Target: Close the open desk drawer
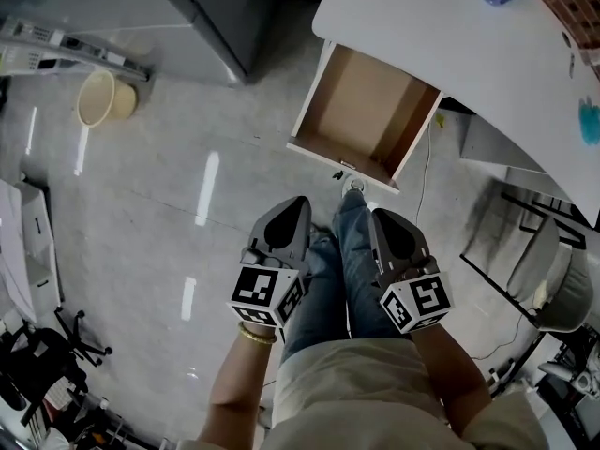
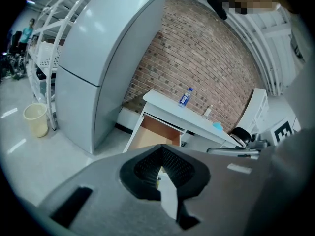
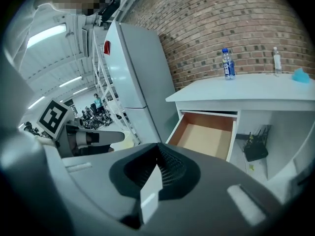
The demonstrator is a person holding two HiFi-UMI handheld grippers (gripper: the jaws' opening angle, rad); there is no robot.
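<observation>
Bin [image 1: 97, 97], pale and single, stands at upper left near the one grey fridge [image 1: 192, 12], clear of the job. At lower centre the left gripper [image 1: 298, 202] has its jaws pressed together on nothing and aims up-frame at the drawer [image 1: 361, 111]; a closed tip probably suits pushing. That one drawer, empty, juts well out from under the white desk [image 1: 422, 36] at upper centre. The right gripper [image 1: 379, 216], likewise closed and empty, sits just right of its twin. Two grippers; on the desktop, one blue-labelled bottle [image 3: 226, 63] and one smaller bottle [image 3: 277, 60].
</observation>
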